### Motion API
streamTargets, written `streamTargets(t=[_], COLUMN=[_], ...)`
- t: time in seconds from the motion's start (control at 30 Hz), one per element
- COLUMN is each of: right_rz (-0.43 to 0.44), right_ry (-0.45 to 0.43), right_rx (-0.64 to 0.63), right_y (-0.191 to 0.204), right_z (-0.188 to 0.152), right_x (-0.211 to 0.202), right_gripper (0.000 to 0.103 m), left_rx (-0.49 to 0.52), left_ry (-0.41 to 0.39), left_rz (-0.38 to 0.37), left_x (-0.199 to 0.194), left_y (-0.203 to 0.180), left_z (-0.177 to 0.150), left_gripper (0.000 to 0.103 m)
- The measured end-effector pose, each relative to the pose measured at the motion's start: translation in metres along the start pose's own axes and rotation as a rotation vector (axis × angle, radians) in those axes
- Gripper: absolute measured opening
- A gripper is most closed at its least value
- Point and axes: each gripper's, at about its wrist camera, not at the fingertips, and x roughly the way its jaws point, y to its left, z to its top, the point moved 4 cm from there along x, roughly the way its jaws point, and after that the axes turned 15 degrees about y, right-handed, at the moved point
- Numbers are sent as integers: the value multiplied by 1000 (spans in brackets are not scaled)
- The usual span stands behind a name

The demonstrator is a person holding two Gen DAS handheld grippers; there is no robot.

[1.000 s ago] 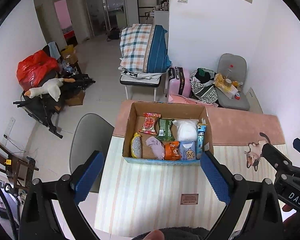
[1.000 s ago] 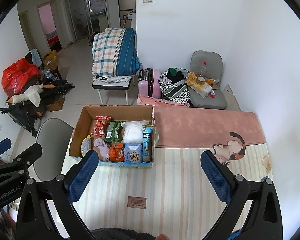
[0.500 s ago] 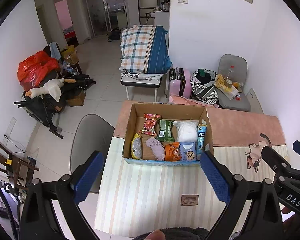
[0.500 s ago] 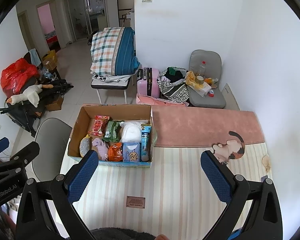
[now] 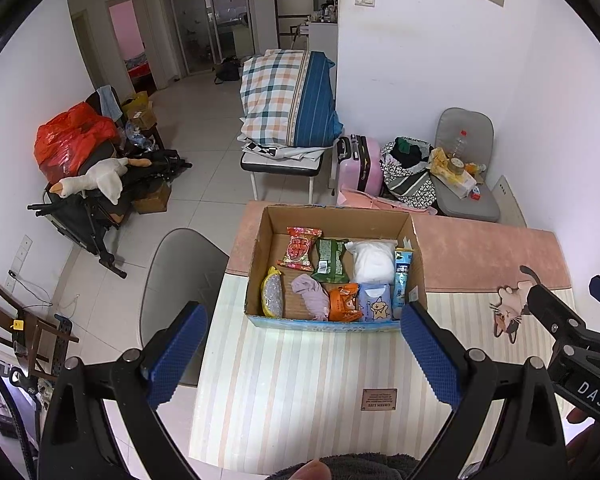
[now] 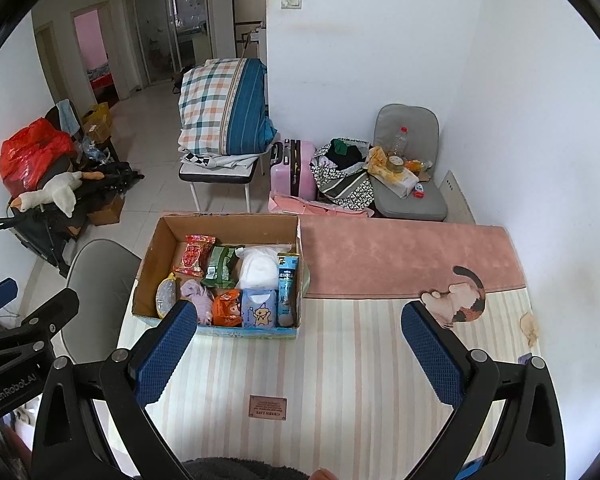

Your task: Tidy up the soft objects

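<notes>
An open cardboard box (image 5: 415,256) (image 6: 148,264) stands on the striped table. It holds a red snack bag (image 5: 300,249), a green packet (image 5: 330,261), a white soft bag (image 5: 372,262), a lilac cloth (image 5: 312,297), an orange packet (image 5: 343,303), a tissue pack (image 5: 376,305) and a blue tube (image 5: 402,284). My left gripper (image 5: 302,346) is open and empty, held above the table short of the box. My right gripper (image 6: 300,344) is open and empty, to the right of the box.
A pink cloth (image 6: 400,256) covers the table's far part, with a cat-shaped mat (image 6: 456,300) at the right. A grey chair (image 5: 180,276) stands left of the table. Beyond are a plaid bedding pile (image 5: 288,100), a pink suitcase (image 5: 358,166) and a grey cushion seat (image 5: 466,184).
Both grippers have drifted slightly; the box sits a little lower and nearer in the views. Nothing was taken hold of or let go.
</notes>
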Motion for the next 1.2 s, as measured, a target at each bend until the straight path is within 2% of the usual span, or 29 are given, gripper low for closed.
streamTargets(t=[0.2, 0.3, 0.37, 0.47, 1.2], right_rz=[2, 1, -2, -4, -11], right_ry=[0, -2, -3, -5, -12], right_rx=[0, 3, 4, 4, 1], right_y=[0, -2, -2, -3, -5], right_z=[0, 0, 0, 0, 5], right_x=[0, 0, 0, -1, -7], right_gripper=[103, 103, 103, 103, 103], left_rx=[1, 0, -1, -5, -15], left_ry=[0, -24, -27, -33, -27], left_rz=[4, 15, 10, 4, 6], left_x=[0, -3, -4, -5, 0], left_y=[0, -1, -2, -1, 2], left_z=[0, 0, 0, 1, -2], left_gripper=[99, 99, 103, 103, 103])
